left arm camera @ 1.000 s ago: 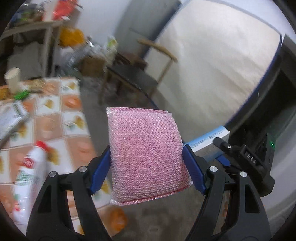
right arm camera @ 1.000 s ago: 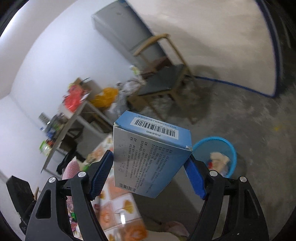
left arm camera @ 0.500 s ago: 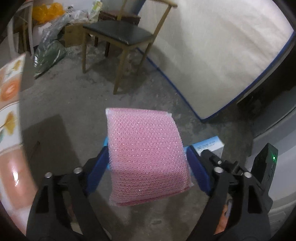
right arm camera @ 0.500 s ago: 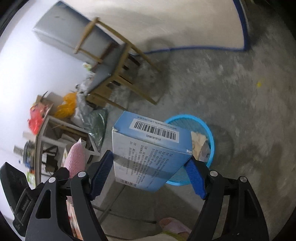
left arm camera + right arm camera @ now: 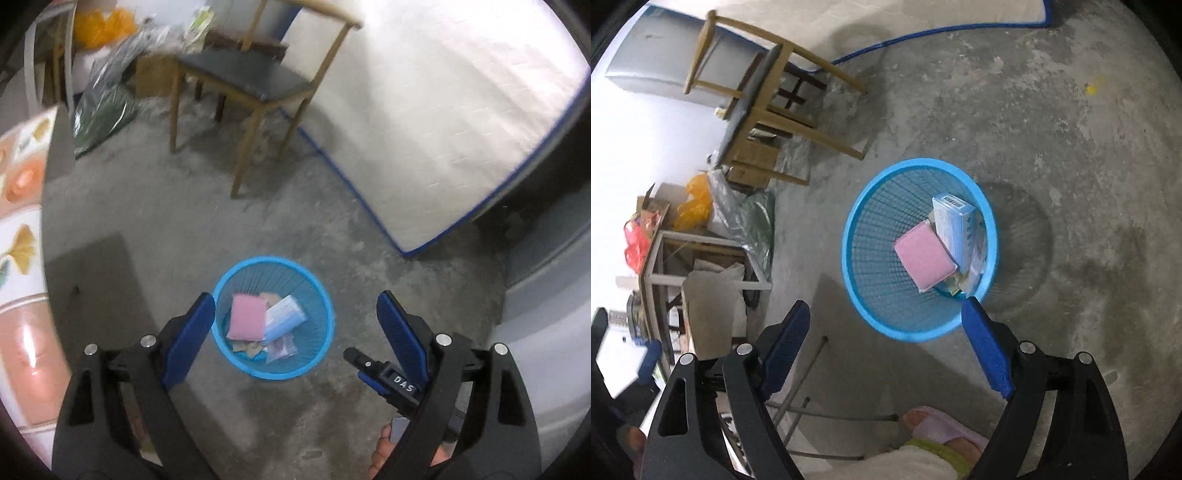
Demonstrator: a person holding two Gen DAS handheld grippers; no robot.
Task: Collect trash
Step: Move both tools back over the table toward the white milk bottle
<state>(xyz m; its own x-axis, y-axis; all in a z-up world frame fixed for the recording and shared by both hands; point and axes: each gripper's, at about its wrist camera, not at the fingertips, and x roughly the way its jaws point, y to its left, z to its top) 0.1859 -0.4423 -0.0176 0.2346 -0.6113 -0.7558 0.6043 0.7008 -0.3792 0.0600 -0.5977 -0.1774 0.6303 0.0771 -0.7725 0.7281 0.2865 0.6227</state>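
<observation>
- Both tools hang above a blue mesh wastebasket (image 5: 919, 247) on a bare concrete floor (image 5: 1071, 147); the left hand-held gripper (image 5: 295, 317) and the right hand-held gripper (image 5: 886, 328) each stand with jaws spread wide and nothing between them.
- The trash lies inside the basket: a pink scouring sponge (image 5: 925, 258) rests against a blue carton (image 5: 955, 230), which leans on the basket's far wall with its barcoded end near the rim, over crumpled scraps below.
- Risk one: the carton, propped high and tilted, looks liable to tip out if the light basket is nudged by a gripper or by the person's foot (image 5: 942, 424), which stands close by.
- Risk two: the basket appears thin-walled and unweighted; a knock to its rim could topple it and spill the load across the floor.
- Risk three: the bench (image 5: 22, 258) edge sits near on the left, and a hasty swing back toward it could strike that edge or sweep remaining items off.
- A wooden chair (image 5: 251, 81) stands well apart, no likely obstacle.
</observation>
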